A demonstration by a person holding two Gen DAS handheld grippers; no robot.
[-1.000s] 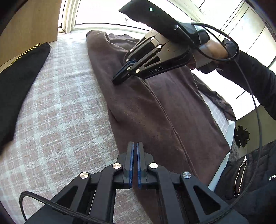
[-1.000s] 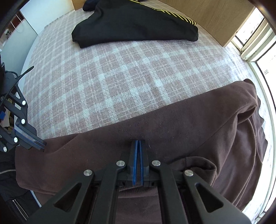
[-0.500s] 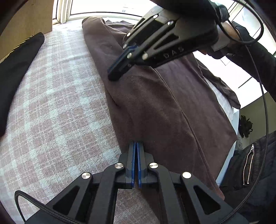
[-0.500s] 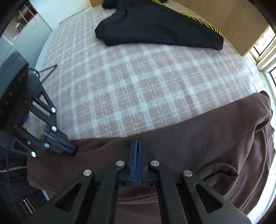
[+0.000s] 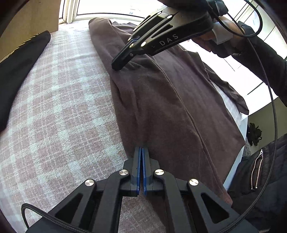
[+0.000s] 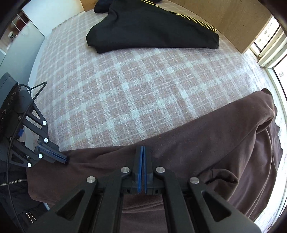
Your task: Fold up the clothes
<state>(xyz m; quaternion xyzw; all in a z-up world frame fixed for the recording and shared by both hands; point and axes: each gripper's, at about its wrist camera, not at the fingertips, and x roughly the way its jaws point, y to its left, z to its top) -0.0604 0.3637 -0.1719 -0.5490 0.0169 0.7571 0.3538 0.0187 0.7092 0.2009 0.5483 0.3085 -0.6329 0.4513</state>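
Garment [image 5: 161,107], brown, lies along the bed [image 5: 62,116] edge from 6 to 12 o'clock. Both grippers, left [image 5: 140,149] and right [image 6: 142,148], pinch its fold edge, shifted outward since a second ago: fold being carried over.

Right gripper [image 5: 116,67] fingertips were sunk in a fold of the brown garment [image 5: 161,111]; cloth between them could not be confirmed. Left gripper [image 5: 140,151] tips overlapped the garment edge, pinch hidden. Black garment [image 6: 148,28] was cut off at the frame top. Window [image 5: 114,7] was overexposed.
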